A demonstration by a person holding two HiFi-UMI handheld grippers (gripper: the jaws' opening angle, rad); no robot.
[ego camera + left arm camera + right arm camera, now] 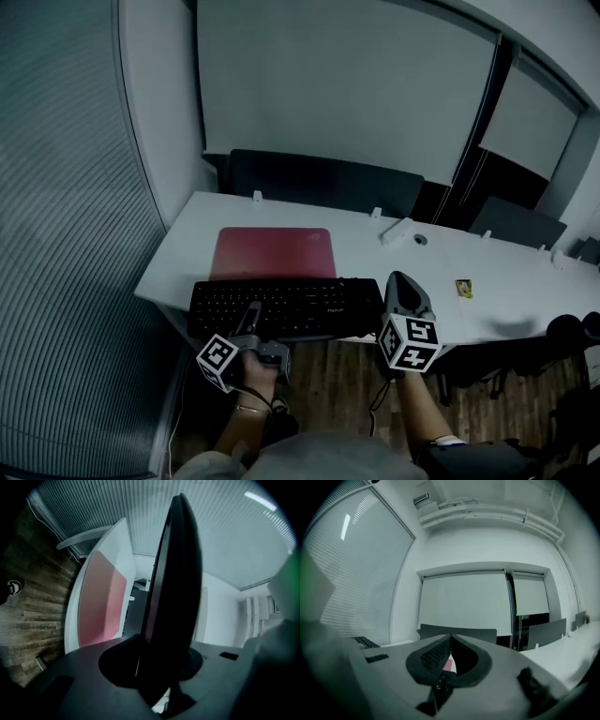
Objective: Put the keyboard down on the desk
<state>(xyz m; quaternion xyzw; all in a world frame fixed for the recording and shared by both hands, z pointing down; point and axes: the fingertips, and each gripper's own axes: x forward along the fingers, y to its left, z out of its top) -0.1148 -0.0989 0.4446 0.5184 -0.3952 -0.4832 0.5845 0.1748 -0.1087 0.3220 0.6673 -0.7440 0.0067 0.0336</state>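
A black keyboard (281, 306) lies flat across the front edge of the white desk (375, 258), just in front of a red mat (274, 253); whether it rests on the desk I cannot tell. My left gripper (249, 321) is shut on the keyboard's near long edge. In the left gripper view the keyboard (171, 592) stands edge-on as a dark slab between the jaws of that gripper (161, 660). My right gripper (403, 292) sits beside the keyboard's right end. Its jaws (450, 637) meet at the tips, with the keyboard (363, 642) off to their left, outside them.
Dark chairs (323, 183) (516, 225) stand behind the desk. A small white object (396, 231), a round grommet (420, 240) and a yellow item (463, 288) lie on the right half. A ribbed glass wall (66, 234) runs along the left; wood floor (337, 375) lies below.
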